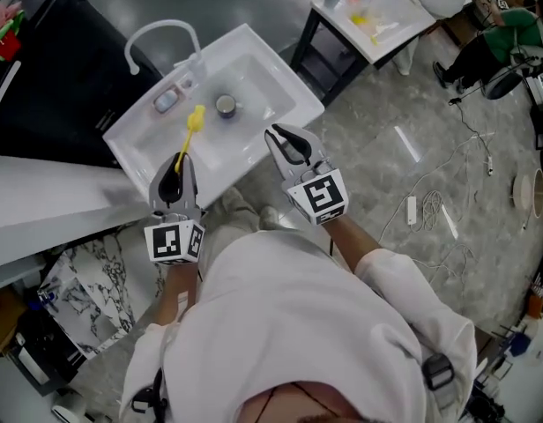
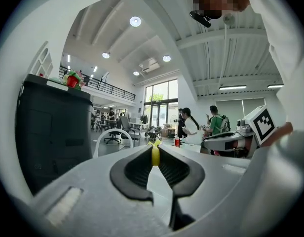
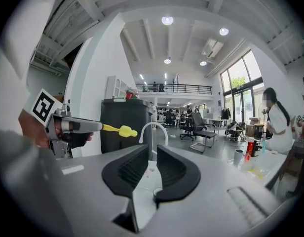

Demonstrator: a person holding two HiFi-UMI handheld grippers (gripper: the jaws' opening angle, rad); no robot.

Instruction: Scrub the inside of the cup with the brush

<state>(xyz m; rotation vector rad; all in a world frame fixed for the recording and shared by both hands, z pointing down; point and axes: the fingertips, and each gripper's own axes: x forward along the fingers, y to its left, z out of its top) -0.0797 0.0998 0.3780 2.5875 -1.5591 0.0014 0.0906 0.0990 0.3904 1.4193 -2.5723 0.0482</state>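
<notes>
A small grey cup (image 1: 226,105) stands in the basin of the white sink (image 1: 267,77). My left gripper (image 1: 181,159) hovers over the sink's near edge, shut on the handle of a yellow brush (image 1: 194,122) whose head points over the basin toward the cup. In the left gripper view the brush (image 2: 155,154) stands pinched between the pads. My right gripper (image 1: 282,132) is at the sink's near right corner, its jaws a little apart with nothing between them. In the right gripper view the cup (image 3: 157,191) shows low through the gap of the right gripper (image 3: 153,149), and the brush (image 3: 123,131) sticks out of the left gripper (image 3: 73,126).
A curved white faucet (image 1: 161,33) rises at the sink's back left, with a soap dish (image 1: 166,101) on the rim beside it. A black cabinet (image 1: 51,69) stands left of the sink. A small table (image 1: 377,25) with bottles is at the upper right; cables (image 1: 430,210) lie on the floor.
</notes>
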